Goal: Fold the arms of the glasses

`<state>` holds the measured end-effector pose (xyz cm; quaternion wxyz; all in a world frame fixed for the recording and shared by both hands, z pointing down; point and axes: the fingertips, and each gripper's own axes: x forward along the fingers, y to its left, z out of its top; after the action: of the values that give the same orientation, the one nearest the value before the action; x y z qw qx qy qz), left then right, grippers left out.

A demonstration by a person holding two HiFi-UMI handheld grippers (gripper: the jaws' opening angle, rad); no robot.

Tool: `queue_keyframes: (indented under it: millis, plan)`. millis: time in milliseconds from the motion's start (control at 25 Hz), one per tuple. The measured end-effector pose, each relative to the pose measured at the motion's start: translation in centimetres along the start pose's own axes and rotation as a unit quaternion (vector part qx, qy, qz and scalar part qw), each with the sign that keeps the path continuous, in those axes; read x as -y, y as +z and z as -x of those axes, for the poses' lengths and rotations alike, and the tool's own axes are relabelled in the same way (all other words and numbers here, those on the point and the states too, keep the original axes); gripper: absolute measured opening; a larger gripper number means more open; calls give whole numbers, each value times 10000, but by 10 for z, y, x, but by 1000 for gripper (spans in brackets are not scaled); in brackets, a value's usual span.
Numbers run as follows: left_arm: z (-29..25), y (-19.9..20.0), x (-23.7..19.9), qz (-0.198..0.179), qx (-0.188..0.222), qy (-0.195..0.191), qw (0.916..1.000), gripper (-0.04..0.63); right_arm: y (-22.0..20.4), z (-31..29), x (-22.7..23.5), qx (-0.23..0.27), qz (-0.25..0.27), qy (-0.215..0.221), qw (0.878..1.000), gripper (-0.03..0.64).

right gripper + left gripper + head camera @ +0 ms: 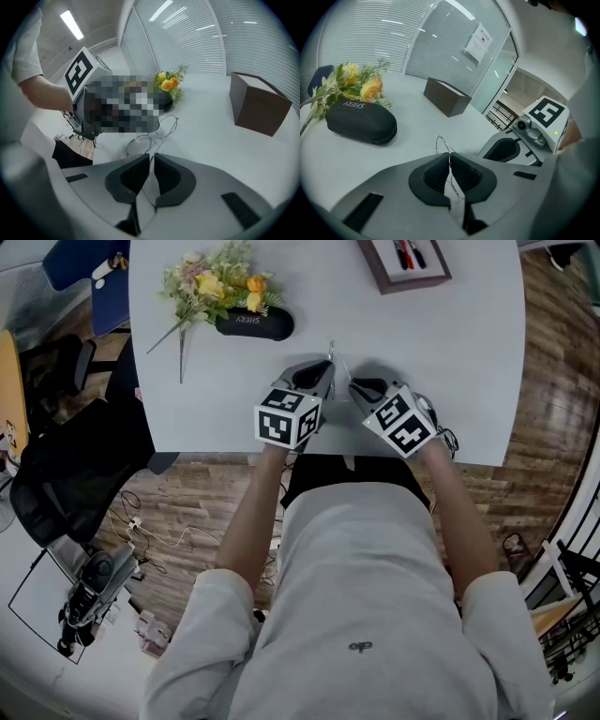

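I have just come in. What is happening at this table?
A person holds a gripper in each hand over a white table and works on thin wire glasses. The left gripper is clamped on the frame. The right gripper sits close beside it, jaws slightly apart. A black case and flowers lie farther back.

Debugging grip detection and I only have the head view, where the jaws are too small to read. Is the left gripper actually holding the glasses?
Observer: Yes. The left gripper view shows the left gripper shut on the thin wire frame of the glasses.
Operator: And the right?
Observer: The right gripper has its jaws a narrow slit apart. A wire runs into the slit, but the pads don't appear to press on it.
Operator: Arms folded?
Observer: Not both. One arm stands out from the round rims, unfolded.
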<state>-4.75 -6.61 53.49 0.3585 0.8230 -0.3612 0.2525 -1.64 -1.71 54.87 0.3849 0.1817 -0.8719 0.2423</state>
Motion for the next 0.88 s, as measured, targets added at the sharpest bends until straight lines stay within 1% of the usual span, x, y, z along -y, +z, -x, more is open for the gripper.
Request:
queue_keyframes:
  millis: [480, 880]
  plan:
    - [0, 0, 6, 21, 31, -43, 10000, 29, 3, -5, -13, -60, 145, 163, 9997, 38]
    - [1, -2, 10, 51, 53, -61, 10000, 29, 3, -8, -20, -107, 248, 208, 9994, 31]
